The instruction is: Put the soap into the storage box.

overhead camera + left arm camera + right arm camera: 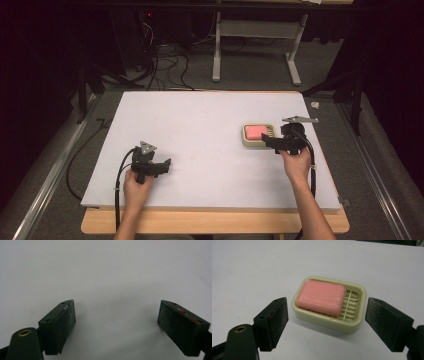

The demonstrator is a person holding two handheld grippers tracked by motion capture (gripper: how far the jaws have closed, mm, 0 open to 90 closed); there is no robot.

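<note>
A pink bar of soap lies in a cream soap dish with a slatted floor. The soap covers the dish's left part. The dish rests on the right half of the white board. My right gripper is open, one jaw on each side of the dish with a gap on both sides and nothing touching. In the high view the right gripper sits just right of the dish. My left gripper stays near the board's front left, open over bare board, its pads empty.
The white board lies on a wooden table whose front edge shows below it. Dark floor with cables and a white desk frame lie beyond the board's far edge. Metal rails run along both sides.
</note>
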